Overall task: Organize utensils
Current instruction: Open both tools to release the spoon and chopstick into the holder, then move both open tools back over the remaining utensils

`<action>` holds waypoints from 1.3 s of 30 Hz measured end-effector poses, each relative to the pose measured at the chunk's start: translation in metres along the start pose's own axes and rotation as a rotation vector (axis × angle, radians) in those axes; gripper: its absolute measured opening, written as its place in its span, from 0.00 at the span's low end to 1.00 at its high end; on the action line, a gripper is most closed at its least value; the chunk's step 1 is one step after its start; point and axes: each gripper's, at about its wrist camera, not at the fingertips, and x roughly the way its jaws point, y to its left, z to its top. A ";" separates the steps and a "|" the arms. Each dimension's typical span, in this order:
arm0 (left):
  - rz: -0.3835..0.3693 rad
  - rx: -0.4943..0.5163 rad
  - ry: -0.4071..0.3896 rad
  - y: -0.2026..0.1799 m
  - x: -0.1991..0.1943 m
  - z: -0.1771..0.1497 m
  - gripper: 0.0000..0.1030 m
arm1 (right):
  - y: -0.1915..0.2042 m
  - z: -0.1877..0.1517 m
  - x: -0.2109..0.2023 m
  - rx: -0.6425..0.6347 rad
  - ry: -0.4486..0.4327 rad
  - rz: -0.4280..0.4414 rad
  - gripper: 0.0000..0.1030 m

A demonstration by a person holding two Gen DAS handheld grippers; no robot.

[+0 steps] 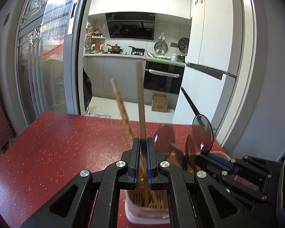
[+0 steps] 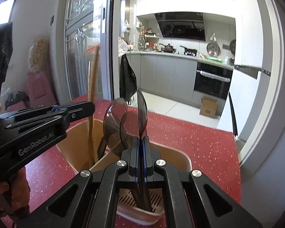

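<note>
A beige utensil holder (image 1: 142,211) with two compartments stands on the red table (image 1: 57,152); it also shows in the right wrist view (image 2: 172,155). My left gripper (image 1: 143,142) is shut on a brown chopstick (image 1: 140,98), upright over the holder's left compartment. A yellow chopstick (image 1: 121,108) leans in that compartment. My right gripper (image 2: 140,140) is shut on a dark translucent spoon (image 2: 142,112), held upright over the right compartment. Two more dark spoons (image 2: 115,112) stand in the holder. The left gripper (image 2: 81,107) shows from the side in the right wrist view.
The red speckled table (image 2: 190,138) extends ahead and to both sides. Beyond it is a sliding glass door (image 1: 47,47), a kitchen with an oven (image 1: 163,77), a white fridge (image 1: 209,47) and a cardboard box (image 1: 159,102) on the floor.
</note>
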 end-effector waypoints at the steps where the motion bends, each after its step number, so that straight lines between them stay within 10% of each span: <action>1: 0.007 0.004 0.010 0.001 -0.001 -0.001 0.34 | -0.002 0.000 0.001 0.009 0.016 0.003 0.04; 6: 0.014 0.012 0.020 0.004 -0.010 -0.002 0.34 | -0.006 -0.001 0.000 0.045 0.069 0.013 0.11; 10: 0.013 0.034 0.028 0.003 -0.018 -0.005 0.34 | -0.009 -0.002 -0.006 0.068 0.069 0.017 0.42; 39: -0.007 0.033 0.096 0.016 -0.076 -0.003 0.34 | -0.018 -0.049 -0.111 0.366 0.168 0.060 0.54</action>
